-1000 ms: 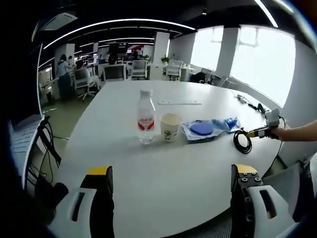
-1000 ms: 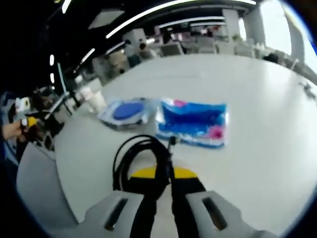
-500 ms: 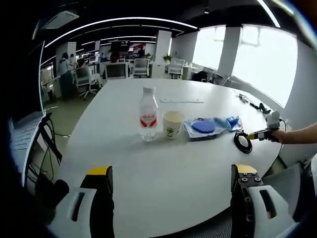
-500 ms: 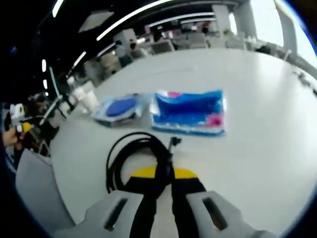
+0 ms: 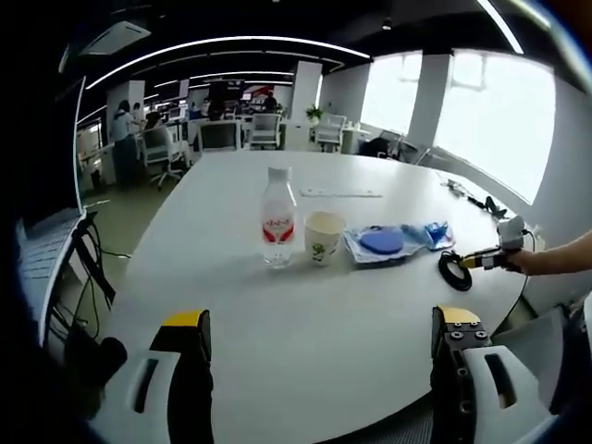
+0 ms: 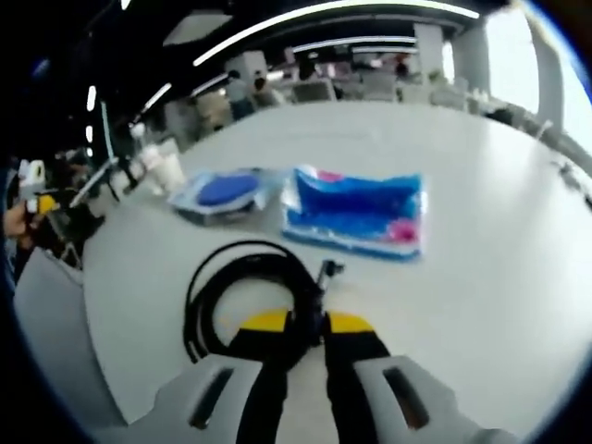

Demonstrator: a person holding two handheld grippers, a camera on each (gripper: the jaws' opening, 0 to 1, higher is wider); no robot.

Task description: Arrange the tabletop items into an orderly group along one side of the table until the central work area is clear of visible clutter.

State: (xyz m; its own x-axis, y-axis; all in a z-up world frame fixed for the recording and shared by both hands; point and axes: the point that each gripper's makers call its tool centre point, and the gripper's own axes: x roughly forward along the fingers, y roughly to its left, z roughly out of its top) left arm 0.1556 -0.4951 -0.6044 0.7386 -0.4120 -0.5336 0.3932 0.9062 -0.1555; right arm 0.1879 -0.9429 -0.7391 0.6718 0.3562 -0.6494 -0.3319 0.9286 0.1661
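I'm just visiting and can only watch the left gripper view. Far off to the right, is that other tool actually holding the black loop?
Observer: Yes. In the right gripper view, the right gripper has its jaws shut on the black cable, which is coiled in a loop.
Operator: And the blue thing beyond it?
Observer: That's a flat blue packet with a pink patch at one corner, lying apart from the cable.

Large white oval table (image 5: 305, 314), water bottle (image 5: 277, 217) upright at frame centre, paper cup (image 5: 323, 238) just right of it, blue-disc packet (image 5: 381, 242), blue pouch (image 6: 359, 213), coiled black cable (image 6: 236, 291) at right edge
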